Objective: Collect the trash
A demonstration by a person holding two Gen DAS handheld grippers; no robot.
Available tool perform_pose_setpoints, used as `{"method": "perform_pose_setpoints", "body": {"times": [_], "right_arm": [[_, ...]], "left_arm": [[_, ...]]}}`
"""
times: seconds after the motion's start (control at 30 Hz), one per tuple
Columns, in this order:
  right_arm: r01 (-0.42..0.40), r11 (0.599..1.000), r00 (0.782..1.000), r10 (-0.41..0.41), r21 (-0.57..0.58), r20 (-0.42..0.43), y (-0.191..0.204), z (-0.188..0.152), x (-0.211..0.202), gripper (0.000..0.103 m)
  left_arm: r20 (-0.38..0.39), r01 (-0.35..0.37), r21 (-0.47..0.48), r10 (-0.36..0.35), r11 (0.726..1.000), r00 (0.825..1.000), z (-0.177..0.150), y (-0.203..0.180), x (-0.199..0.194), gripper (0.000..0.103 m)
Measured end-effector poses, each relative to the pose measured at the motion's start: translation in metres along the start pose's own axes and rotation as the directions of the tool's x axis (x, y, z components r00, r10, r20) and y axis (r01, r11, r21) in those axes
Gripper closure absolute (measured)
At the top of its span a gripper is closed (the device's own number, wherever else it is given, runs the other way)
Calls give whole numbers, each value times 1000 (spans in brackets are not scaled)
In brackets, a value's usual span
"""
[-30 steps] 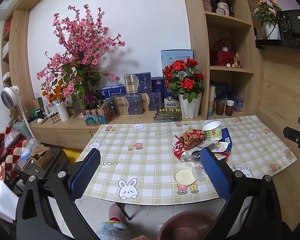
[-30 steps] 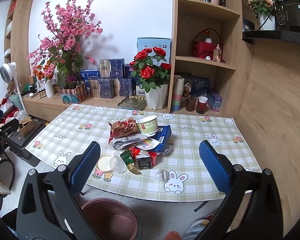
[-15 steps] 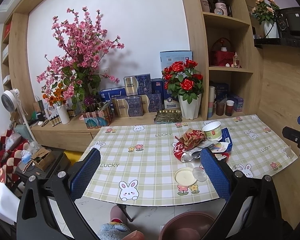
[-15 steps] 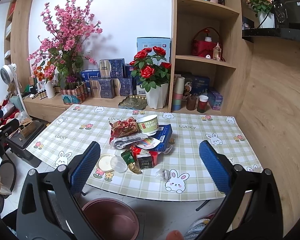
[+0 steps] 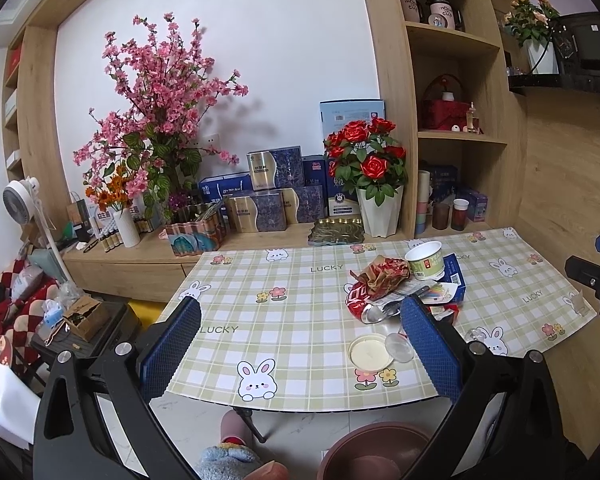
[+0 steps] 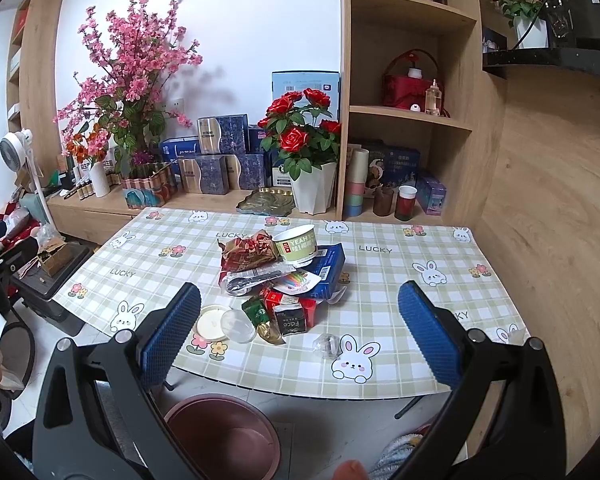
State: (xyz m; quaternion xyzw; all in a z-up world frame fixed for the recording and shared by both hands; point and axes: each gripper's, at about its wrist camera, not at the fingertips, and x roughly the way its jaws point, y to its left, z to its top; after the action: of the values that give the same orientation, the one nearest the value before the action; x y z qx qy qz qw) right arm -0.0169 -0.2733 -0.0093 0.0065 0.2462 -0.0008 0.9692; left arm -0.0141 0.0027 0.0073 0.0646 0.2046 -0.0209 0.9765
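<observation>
Trash pile: a heap lies on the checked counter (image 6: 400, 280), toward the middle and near edge, between the right gripper's blue pads in its view.
Paper cup (image 6: 296, 245): green and white, upright, resting on a blue box (image 6: 327, 269) at the back of the heap.
Red wrapper (image 6: 249, 251): crumpled, just left of the cup, touching it.
Spoon packet (image 6: 252, 279): clear, lying across the heap in front of the wrapper.
Small cartons (image 6: 290, 314): red and black, at the front of the heap, beside a green sachet (image 6: 255, 310).
Lids: a white round lid (image 6: 211, 323) and a clear lid (image 6: 238, 326) lie flat at the near edge, overlapping.
Clear scrap (image 6: 326, 346): alone, near the front edge beside a printed rabbit.
Bin (image 6: 224, 438): brown, on the floor below the counter's near edge, open top.
Behind: a rose pot (image 6: 314, 192), a green tray (image 6: 265, 202) and boxes on the wooden ledge; nothing lies between the tools and the heap.
Left gripper (image 5: 300, 344): held off the counter's near edge, level, jaws spread wide, holding nothing.
Right gripper (image 6: 299, 330): likewise short of the edge above the bin, jaws wide apart, empty.
</observation>
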Motion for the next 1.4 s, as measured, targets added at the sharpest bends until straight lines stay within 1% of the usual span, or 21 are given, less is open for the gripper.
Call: {"method": "perform_pose_setpoints", "body": {"times": [0.23, 0.27, 0.33, 0.43, 0.63, 0.73, 0.8, 0.87, 0.9, 0.97, 1.0, 1.03, 1.1, 1.17, 1.2, 1.23, 1.27, 1.3, 1.33, 1.37, 1.4], "right_arm": [[-1, 1000, 1000, 1, 1, 0, -1, -1, 0, 6], [-4, 1000, 1000, 4, 4, -2, -1, -1, 1, 6], [-17, 1000, 1000, 17, 17, -7, -3, -2, 2, 6], [-19, 999, 1000, 20, 41, -19, -8, -5, 10, 6], [-52, 991, 996, 60, 120, -61, -20, -22, 34, 5], [-60, 983, 995, 72, 171, -67, -29, -35, 49, 5], [-63, 979, 994, 78, 193, -72, -32, -42, 58, 5], [-66, 975, 993, 85, 213, -81, -34, -48, 69, 6], [-63, 974, 992, 84, 217, -90, -35, -51, 75, 5], [-74, 973, 984, 107, 220, -142, -36, -56, 88, 6], [-78, 974, 981, 113, 212, -159, -35, -59, 94, 6], [-62, 978, 982, 96, 198, -164, -35, -60, 97, 6], [17, 988, 983, 11, 152, -184, -32, -63, 105, 6], [30, 989, 980, -1, 142, -198, -36, -68, 114, 6], [24, 988, 979, 7, 151, -202, -39, -70, 119, 6], [21, 987, 979, 12, 159, -204, -42, -71, 123, 6], [17, 986, 979, 17, 164, -205, -44, -73, 127, 6], [17, 986, 978, 17, 163, -207, -46, -74, 132, 6], [21, 987, 977, 14, 160, -211, -47, -76, 138, 6], [23, 987, 976, 12, 157, -218, -47, -78, 144, 6], [23, 987, 974, 13, 157, -226, -48, -80, 150, 6]], "left_arm": [[10, -21, -8, 21, 1000, 1000, -3, 2, 1, 5], [15, -30, -7, 31, 1000, 999, -3, 3, 2, 5], [35, -80, 24, 79, 997, 996, -6, 1, 4, 5], [50, -105, 54, 102, 993, 994, -11, 2, 9, 5], [23, -32, 36, 31, 999, 999, -26, 8, 31, 5], [44, 22, 40, -24, 999, 999, -41, 6, 46, 5], [42, 57, 40, -59, 998, 997, -50, 3, 57, 5], [-31, 88, 36, -87, 995, 996, -59, -2, 75, 5], [-54, 103, 28, -101, 994, 993, -62, -4, 82, 5], [-120, 170, -26, -171, 985, 978, -73, -3, 102, 5], [-132, 186, -44, -190, 982, 973, -75, -3, 108, 5], [-142, 200, -62, -207, 978, 968, -79, -3, 114, 5], [-150, 214, -77, -223, 974, 963, -88, -3, 130, 5], [-173, 213, -60, -220, 975, 960, -95, -7, 145, 5], [-194, 223, -49, -228, 974, 954, -100, -10, 156, 5], [-219, 257, -45, -261, 965, 940, -105, -15, 167, 5], [-245, 302, -45, -304, 952, 921, -109, -20, 176, 5], [-278, 352, -42, -350, 935, 895, -115, -27, 188, 5], [-293, 369, -29, -361, 929, 886, -120, -33, 195, 5], [-315, 380, 14, -356, 925, 880, -126, -43, 206, 5], [-331, 376, 56, -338, 925, 881, -131, -52, 215, 5]]}}
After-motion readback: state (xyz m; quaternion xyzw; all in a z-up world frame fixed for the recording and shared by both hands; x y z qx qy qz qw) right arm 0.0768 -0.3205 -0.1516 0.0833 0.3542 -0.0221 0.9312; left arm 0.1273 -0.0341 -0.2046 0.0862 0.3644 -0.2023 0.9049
